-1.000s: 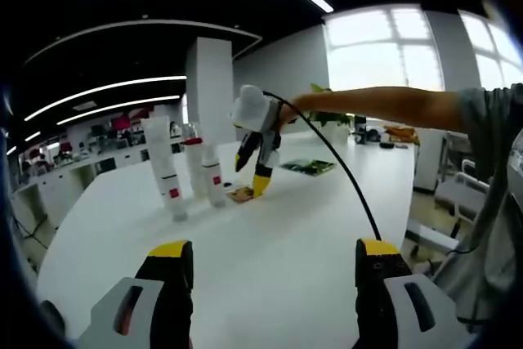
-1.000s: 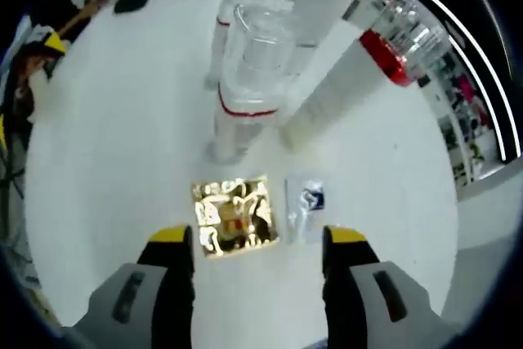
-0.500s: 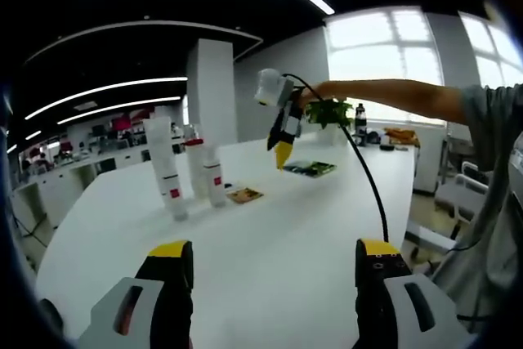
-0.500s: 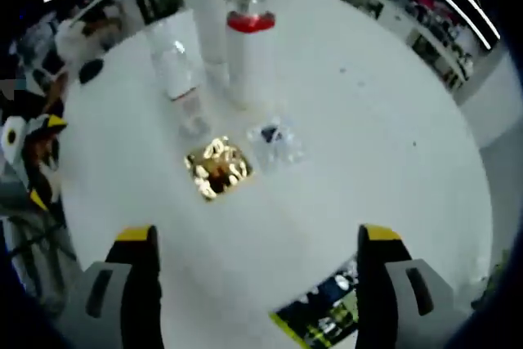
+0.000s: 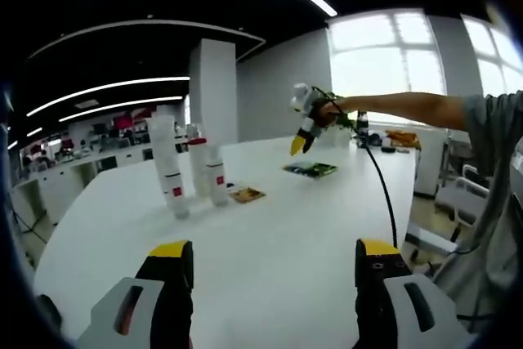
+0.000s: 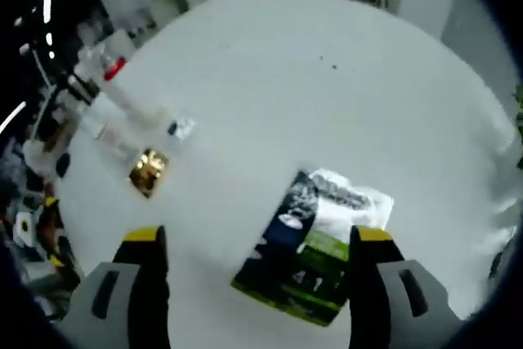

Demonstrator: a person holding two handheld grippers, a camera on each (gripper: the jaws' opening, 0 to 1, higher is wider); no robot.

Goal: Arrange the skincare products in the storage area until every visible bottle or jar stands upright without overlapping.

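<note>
Three skincare containers stand upright and close together on the white table point(image 5: 270, 218): a tall white tube point(image 5: 167, 165), a red-capped bottle point(image 5: 198, 167) and a short clear bottle point(image 5: 217, 182). In the right gripper view the same cluster point(image 6: 110, 104) is small at the upper left. My left gripper point(image 5: 274, 257) hangs low over the table's near edge, open, holding nothing. A person's arm holds my right gripper point(image 5: 301, 143) high above a green packet point(image 5: 310, 169). The right gripper point(image 6: 258, 243) is open, its jaws either side of that packet point(image 6: 315, 243) far below.
A gold foil sachet point(image 5: 247, 194) lies flat just right of the bottles; in the right gripper view this sachet point(image 6: 149, 171) has a small clear sachet point(image 6: 181, 129) beside it. A wide stretch of bare table separates the bottles from the green packet. Office desks line the far background.
My right gripper rose from just above the gold sachet and swung away from the bottles to hover over the green packet, its jaws spreading wider. The left gripper stayed put.
</note>
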